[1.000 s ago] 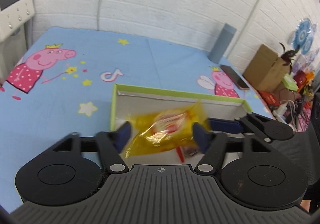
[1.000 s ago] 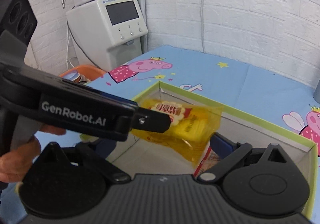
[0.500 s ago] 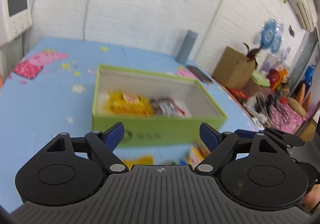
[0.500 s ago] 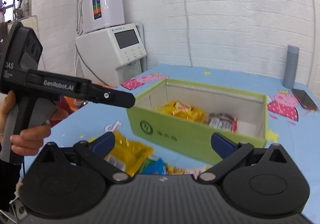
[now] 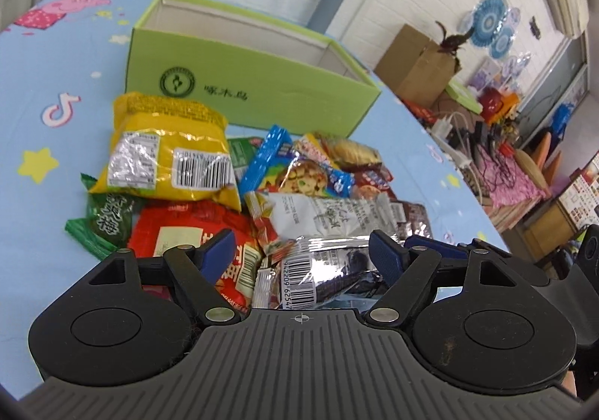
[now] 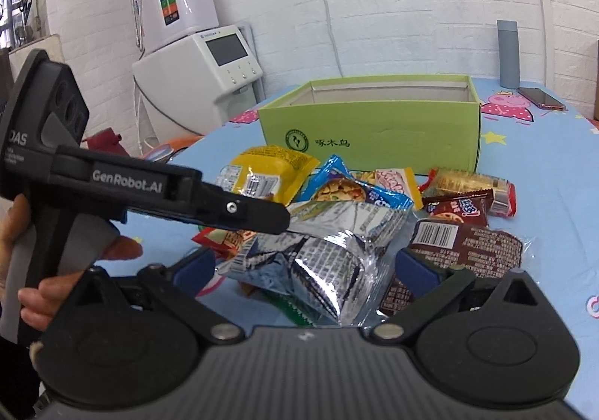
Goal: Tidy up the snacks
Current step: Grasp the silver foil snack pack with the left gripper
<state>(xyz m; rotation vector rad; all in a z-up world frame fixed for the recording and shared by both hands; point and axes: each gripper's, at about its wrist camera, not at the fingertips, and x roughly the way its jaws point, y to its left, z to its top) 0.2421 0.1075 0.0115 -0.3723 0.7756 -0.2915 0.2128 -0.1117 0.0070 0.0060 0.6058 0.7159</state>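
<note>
The snack packets [image 5: 299,176] lie heaped on the blue cartoon-print worktop [image 5: 45,143], just in front of the green cardboard box [image 5: 247,83], which sits toward the far edge. The left gripper [image 5: 303,251] hangs over the near side of the heap, its jaws closing with a silver packet [image 5: 329,270] between them, unpressed. The right gripper [image 6: 303,270] has its jaws spread wide either side of that crumpled silver packet [image 6: 322,251], not touching it.

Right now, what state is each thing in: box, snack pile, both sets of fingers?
Box: open-topped, upright on the table.
Snack pile: loose, outside the box.
Left gripper: fingers closing, over the pile, nothing gripped.
Right gripper: fingers open, astride a silver packet.
</note>
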